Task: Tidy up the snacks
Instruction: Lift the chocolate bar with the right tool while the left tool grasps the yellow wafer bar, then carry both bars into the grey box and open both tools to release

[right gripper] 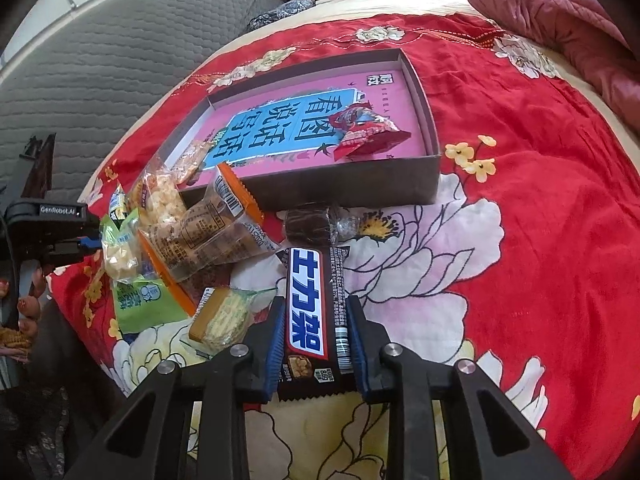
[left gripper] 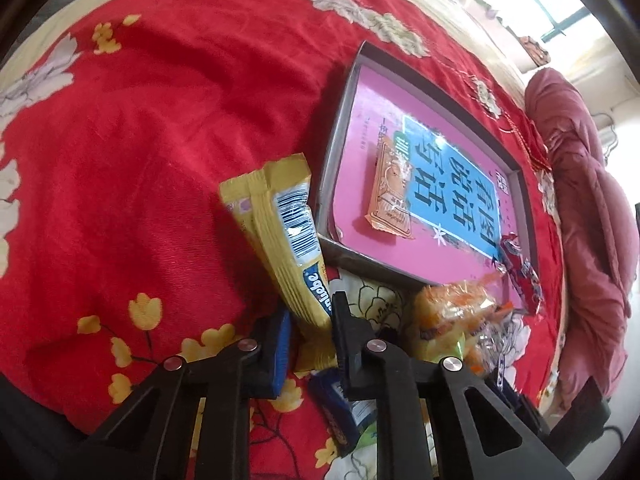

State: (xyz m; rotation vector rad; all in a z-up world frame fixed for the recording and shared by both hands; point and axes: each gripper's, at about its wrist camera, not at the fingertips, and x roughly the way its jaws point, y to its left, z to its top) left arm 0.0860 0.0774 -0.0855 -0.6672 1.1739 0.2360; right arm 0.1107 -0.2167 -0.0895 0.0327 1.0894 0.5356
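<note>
My left gripper [left gripper: 310, 320] is shut on a yellow snack packet [left gripper: 280, 232] and holds it upright beside the grey box's near wall [left gripper: 360, 252]. The box has a pink and blue floor; an orange packet [left gripper: 390, 196] and a red packet [left gripper: 520, 272] lie in it. My right gripper [right gripper: 316, 324] is shut on a dark Snickers bar [right gripper: 312, 304] in front of the box [right gripper: 344, 188]. The red packet [right gripper: 368, 132] lies in the box's right part. Loose snacks [right gripper: 188, 232] are piled at the box's left front corner.
Everything lies on a red flowered bedspread [right gripper: 540, 240]. A dark round cake [right gripper: 308, 226] in clear wrap lies just before the box. A pink quilt [left gripper: 580, 200] is bunched beyond the box. A grey padded headboard [right gripper: 100, 60] stands far left.
</note>
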